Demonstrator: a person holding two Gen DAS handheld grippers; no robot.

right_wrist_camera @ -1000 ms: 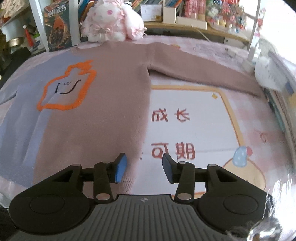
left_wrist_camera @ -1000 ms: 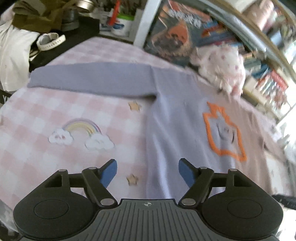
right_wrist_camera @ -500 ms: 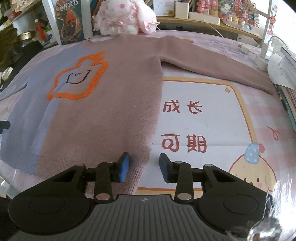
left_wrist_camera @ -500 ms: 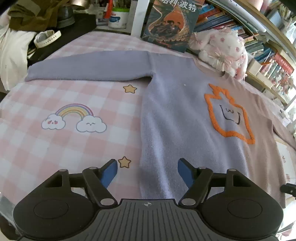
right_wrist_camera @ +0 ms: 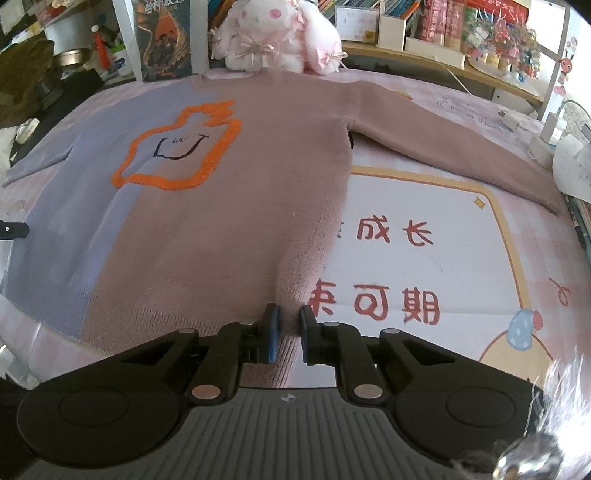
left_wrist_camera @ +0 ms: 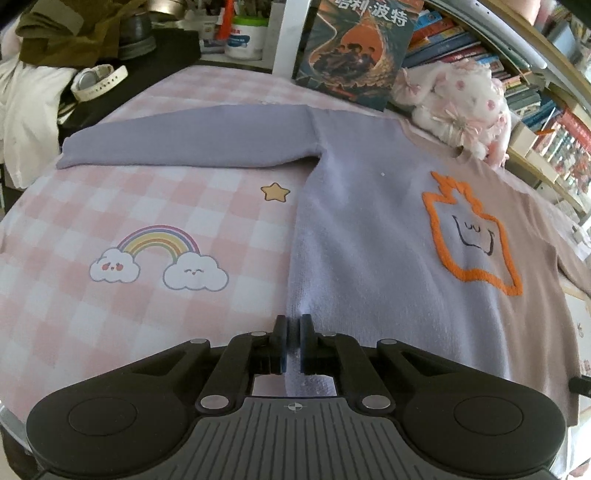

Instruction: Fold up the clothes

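Observation:
A two-tone sweater (left_wrist_camera: 369, 236), lilac on one half and dusty pink on the other (right_wrist_camera: 258, 192), lies flat and face up on the pink printed mat, sleeves spread out. An orange outlined face motif (left_wrist_camera: 469, 236) sits on its chest. My left gripper (left_wrist_camera: 293, 332) is shut on the hem at the lilac bottom corner. My right gripper (right_wrist_camera: 289, 325) is shut on the hem at the pink bottom corner. The lilac sleeve (left_wrist_camera: 184, 140) points away to the left, the pink sleeve (right_wrist_camera: 461, 158) to the right.
A white and pink plush toy (right_wrist_camera: 273, 33) sits just beyond the collar, next to an upright book (left_wrist_camera: 354, 48). Clutter, a watch (left_wrist_camera: 98, 81) and dark cloth lie off the mat's left. Bookshelves (right_wrist_camera: 461, 33) stand behind, white items (right_wrist_camera: 550, 144) at the right.
Both grippers have come down to the sweater's bottom hem and closed on it; they were open above the hem before.

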